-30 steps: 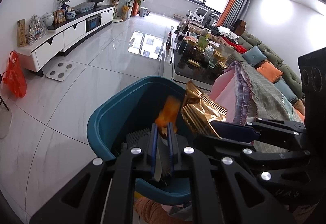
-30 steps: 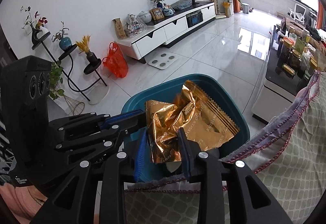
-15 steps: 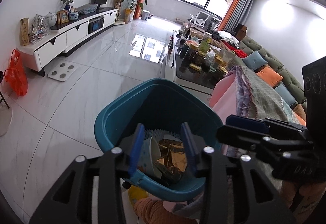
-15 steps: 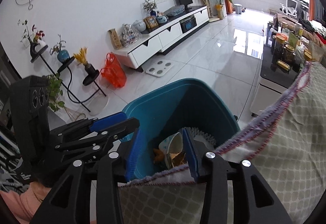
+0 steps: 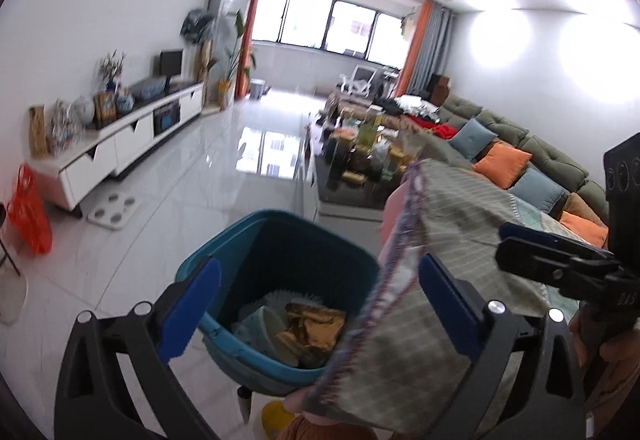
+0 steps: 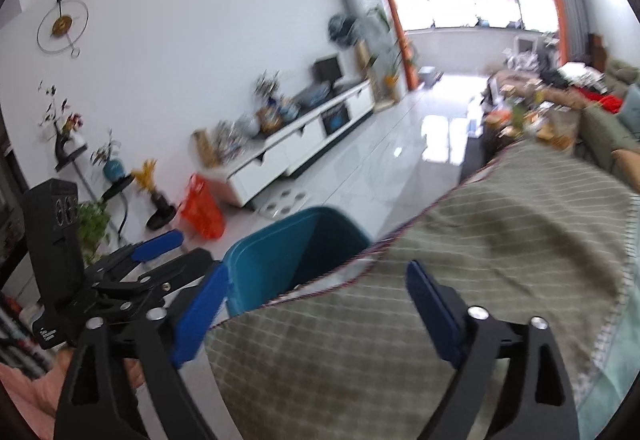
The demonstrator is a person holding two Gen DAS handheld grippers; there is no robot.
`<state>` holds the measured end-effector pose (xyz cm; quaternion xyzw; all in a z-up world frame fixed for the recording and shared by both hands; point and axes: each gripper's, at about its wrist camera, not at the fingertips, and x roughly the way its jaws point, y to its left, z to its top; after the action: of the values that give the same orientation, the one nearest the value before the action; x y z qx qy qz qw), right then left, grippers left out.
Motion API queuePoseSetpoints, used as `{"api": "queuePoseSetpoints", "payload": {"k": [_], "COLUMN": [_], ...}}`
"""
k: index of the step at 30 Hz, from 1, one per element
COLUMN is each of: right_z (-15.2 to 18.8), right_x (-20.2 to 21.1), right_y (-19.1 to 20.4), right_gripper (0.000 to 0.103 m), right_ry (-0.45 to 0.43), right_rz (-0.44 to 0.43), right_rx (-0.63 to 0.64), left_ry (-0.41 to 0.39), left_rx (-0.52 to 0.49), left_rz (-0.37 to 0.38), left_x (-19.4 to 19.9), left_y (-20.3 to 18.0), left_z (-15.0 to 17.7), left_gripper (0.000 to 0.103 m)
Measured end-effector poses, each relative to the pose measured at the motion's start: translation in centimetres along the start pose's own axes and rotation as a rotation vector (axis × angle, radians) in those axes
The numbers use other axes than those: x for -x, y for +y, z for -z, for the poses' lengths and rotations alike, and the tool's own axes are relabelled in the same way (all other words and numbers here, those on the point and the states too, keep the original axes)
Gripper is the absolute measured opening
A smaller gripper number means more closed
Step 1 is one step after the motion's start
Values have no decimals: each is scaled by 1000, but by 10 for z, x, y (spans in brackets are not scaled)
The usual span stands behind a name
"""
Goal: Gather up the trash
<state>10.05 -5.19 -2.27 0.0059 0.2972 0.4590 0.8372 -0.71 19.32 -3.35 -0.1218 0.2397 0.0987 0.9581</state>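
Both tongs gape wide, empty: left gripper low-centre over the teal plastic bin, whose rim meets the checked grey cloth; right gripper above that cloth. Crumpled gold foil wrapper lies inside the bin.

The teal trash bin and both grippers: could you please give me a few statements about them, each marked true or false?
1. The left gripper is open and holds nothing. True.
2. A gold foil wrapper lies inside the teal bin. True.
3. The right gripper is clamped on the gold wrapper. False: it is open and empty, over the checked cloth.
4. The bin is tipped over on the floor. False: it stands upright, opening upward.
5. An orange plastic bag sits on the floor by the white cabinet. True.
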Motion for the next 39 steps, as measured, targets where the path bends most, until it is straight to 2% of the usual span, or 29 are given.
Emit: {"api": "queuePoseSetpoints", "payload": {"k": [2,6,9,18,23,31,39], "right_z": [7,26,41,76,90,110,113], "right_x": [22,63,90,163,188,219,232], "right_y": [-4,-11,-19,-55,-67,-78,-78], "right_gripper": [99,99,99,99,99,99,99], "right_ry": [-61,-160,-215,-337,-365,-418,-454], "right_rz": [40,173,274,547,663,759,811], "right_rx": [-9,2,-11,-96,-131,-184,-183], "left_ry": [-13,-30,-66,-108,-150,-197,-238], "left_rx": [-22,-56,-92,-162,-200,-263,-290], "left_rz": [15,75,82,125,144,187,199], "left_x": [3,5,7,7,13,21,28], "left_y": [-13,-51,-79,-143,-167,-202,-215], "left_z": [1,4,7,11,17,29,35], "left_gripper": [100,100,100,100,100,100,100]}}
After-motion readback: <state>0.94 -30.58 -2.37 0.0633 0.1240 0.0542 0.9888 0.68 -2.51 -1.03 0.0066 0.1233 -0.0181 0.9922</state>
